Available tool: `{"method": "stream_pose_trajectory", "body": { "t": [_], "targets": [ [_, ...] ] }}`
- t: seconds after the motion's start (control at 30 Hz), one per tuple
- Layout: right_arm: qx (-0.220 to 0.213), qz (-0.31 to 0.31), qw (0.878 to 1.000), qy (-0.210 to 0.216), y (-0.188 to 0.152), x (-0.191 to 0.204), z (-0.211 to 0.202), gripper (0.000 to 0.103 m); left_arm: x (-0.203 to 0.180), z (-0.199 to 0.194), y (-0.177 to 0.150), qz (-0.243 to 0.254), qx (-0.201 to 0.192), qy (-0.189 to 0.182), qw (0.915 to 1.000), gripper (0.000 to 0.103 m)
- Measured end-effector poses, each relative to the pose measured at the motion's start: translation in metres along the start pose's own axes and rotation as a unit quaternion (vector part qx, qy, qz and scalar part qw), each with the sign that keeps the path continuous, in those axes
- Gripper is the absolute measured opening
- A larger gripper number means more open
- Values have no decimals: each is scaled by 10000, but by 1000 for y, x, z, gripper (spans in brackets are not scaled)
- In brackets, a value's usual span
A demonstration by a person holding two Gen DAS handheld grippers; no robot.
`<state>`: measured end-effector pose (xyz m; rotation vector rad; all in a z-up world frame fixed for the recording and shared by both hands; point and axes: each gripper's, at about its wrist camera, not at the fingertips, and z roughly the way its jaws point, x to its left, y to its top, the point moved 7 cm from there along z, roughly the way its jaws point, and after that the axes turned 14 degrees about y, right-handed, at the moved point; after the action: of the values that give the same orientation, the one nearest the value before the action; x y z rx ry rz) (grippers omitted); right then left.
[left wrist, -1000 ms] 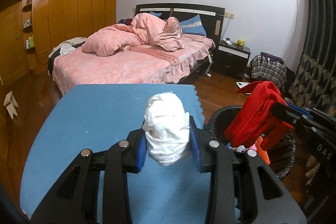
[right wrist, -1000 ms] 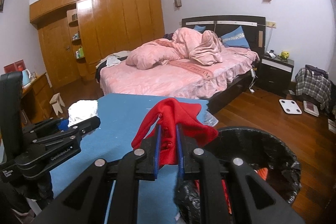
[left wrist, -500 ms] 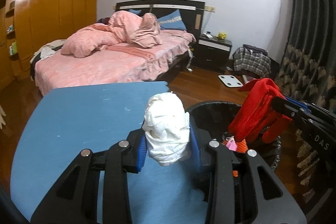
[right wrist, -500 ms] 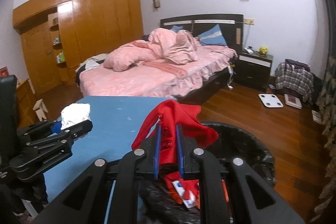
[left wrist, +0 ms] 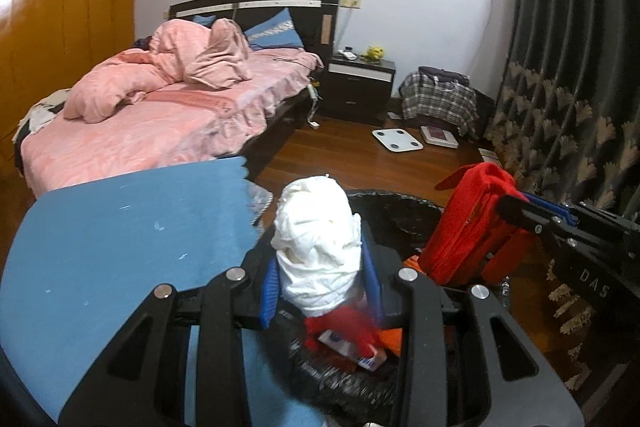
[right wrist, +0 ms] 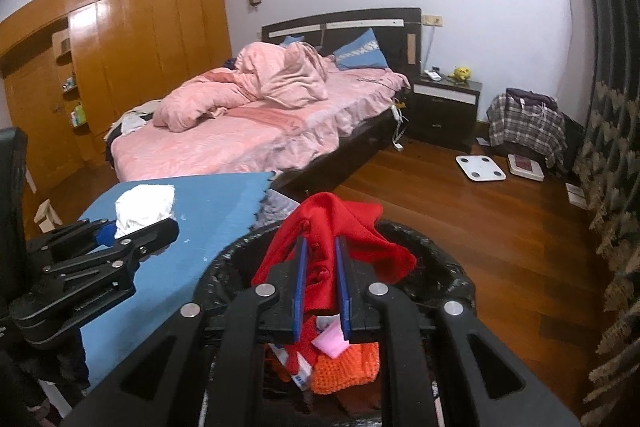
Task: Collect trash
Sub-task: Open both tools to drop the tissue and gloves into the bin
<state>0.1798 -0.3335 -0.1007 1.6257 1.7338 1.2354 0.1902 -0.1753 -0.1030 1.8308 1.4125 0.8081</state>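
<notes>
Clamping crumpled white paper wad (left wrist: 316, 247), left gripper (left wrist: 320, 281) hangs at near rim of black-lined trash bin (left wrist: 400, 203), just past right edge of blue tabletop (left wrist: 120, 247). Blue pads pinch wad's lower half. Right gripper (right wrist: 322, 281) pinched tight on red cloth (right wrist: 332, 227), above bin opening (right wrist: 452, 267). Bin holds orange knit piece (right wrist: 348, 367), pink scrap, red wrapper. Pink bed (right wrist: 240, 143) beyond tabletop's far edge.
</notes>
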Motion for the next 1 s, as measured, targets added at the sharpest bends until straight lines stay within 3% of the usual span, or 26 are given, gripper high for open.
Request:
{"method": "stream_pose_trajectory", "body": {
  "t": [0.3, 0.4, 0.43, 0.47, 0.63, 0.83, 1.0],
  "targets": [
    [98, 63, 9998, -145, 0, -28, 17, 14, -29, 33, 4, 104, 128, -190, 9997, 34],
    [141, 92, 9997, -179, -1, -35, 23, 14, -32, 42, 4, 95, 196, -305, 9993, 40],
    [155, 116, 9996, -212, -2, -39, 25, 18, -33, 44, 4, 85, 225, -347, 9991, 48],
    [169, 137, 9995, -226, -2, -40, 27, 29, -33, 46, 4, 58, 250, -407, 9988, 58],
    [244, 204, 9989, -338, -9, -50, 30, 57, -27, 50, 5, -40, 258, -479, 9985, 72],
    [180, 283, 9983, -482, -15, -53, 19, 97, -3, 38, 7, -64, 117, -126, 9998, 88],
    [183, 272, 9987, -393, -12, -40, 9, 97, 24, 19, 5, -166, 105, 193, 9996, 93]
  ]
}}
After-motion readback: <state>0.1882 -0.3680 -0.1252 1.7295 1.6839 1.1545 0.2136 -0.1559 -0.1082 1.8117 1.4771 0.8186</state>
